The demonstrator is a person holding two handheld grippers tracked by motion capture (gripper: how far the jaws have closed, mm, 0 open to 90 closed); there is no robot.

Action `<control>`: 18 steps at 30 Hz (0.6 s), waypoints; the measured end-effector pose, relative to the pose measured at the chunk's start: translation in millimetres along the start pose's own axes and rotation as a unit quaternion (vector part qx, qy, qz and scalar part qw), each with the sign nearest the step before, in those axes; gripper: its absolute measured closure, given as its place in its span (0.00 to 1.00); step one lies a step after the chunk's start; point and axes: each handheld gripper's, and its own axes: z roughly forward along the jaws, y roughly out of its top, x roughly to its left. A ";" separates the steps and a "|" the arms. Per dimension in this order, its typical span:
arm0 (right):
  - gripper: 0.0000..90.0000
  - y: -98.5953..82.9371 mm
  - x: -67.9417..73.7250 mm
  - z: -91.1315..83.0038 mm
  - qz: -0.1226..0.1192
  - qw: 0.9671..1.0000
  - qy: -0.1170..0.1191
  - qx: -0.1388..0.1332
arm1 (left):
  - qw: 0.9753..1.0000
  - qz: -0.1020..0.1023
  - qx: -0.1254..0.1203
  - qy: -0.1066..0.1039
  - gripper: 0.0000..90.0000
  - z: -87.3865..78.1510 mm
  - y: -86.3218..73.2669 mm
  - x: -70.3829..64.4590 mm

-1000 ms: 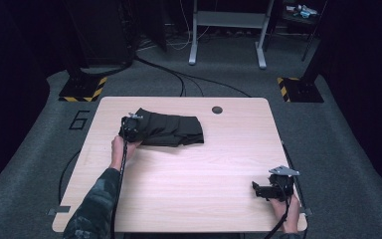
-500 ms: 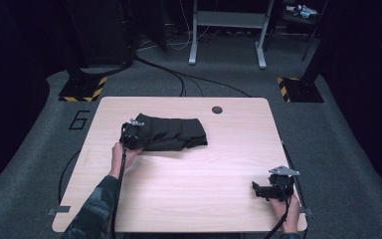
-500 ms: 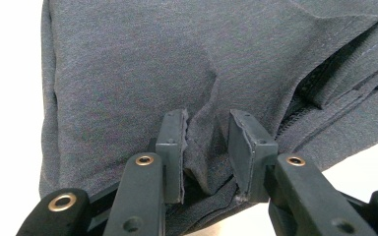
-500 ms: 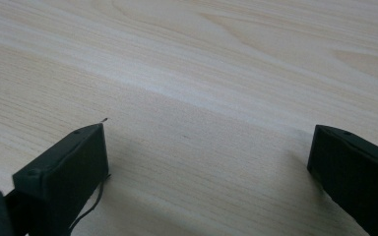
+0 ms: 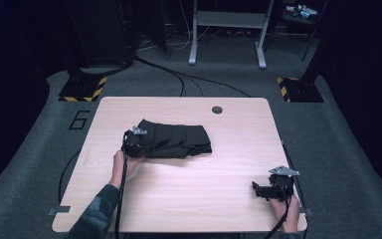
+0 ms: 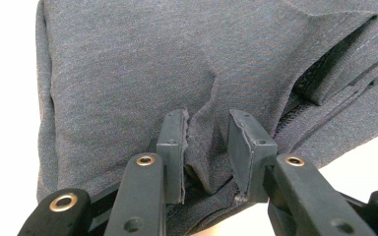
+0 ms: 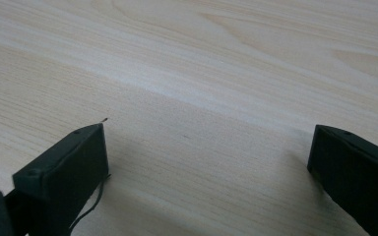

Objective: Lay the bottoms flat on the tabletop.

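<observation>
Two grippers: left gripper (image 6: 205,142) jaws pinching dark cloth (image 6: 177,64), right gripper (image 7: 204,162) jaws spread

Garment (image 6: 142,73) dark matt knit cloth; table (image 7: 202,59) pale smooth wood-grain.

Folded garment (image 5: 176,140) on the table (image 5: 229,129), left of centre. Left gripper (image 5: 132,143) at its left end. Right gripper (image 5: 268,189) well apart, near right front corner.

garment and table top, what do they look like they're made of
The garment looks like a soft dark grey knit, probably cotton jersey: fine matte weave, stitched seams, and it puckers between the left gripper jaws. The table looks like pale wood or wood-look laminate, with a smooth grain pattern.
</observation>
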 end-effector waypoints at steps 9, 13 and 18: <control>0.01 0.0 0.0 0.0 0.000 1.000 0.000 0.000 | 1.000 0.014 -0.007 -0.016 0.76 -10.7 -13.5 -18.7; 0.01 0.0 0.0 0.0 0.000 1.000 0.000 0.000 | 1.000 0.020 -0.007 -0.021 0.76 -15.5 -18.6 -29.1; 0.01 0.0 0.0 -0.1 0.000 1.000 0.000 0.001 | 0.999 0.021 -0.016 -0.033 0.76 -20.4 -26.6 -38.8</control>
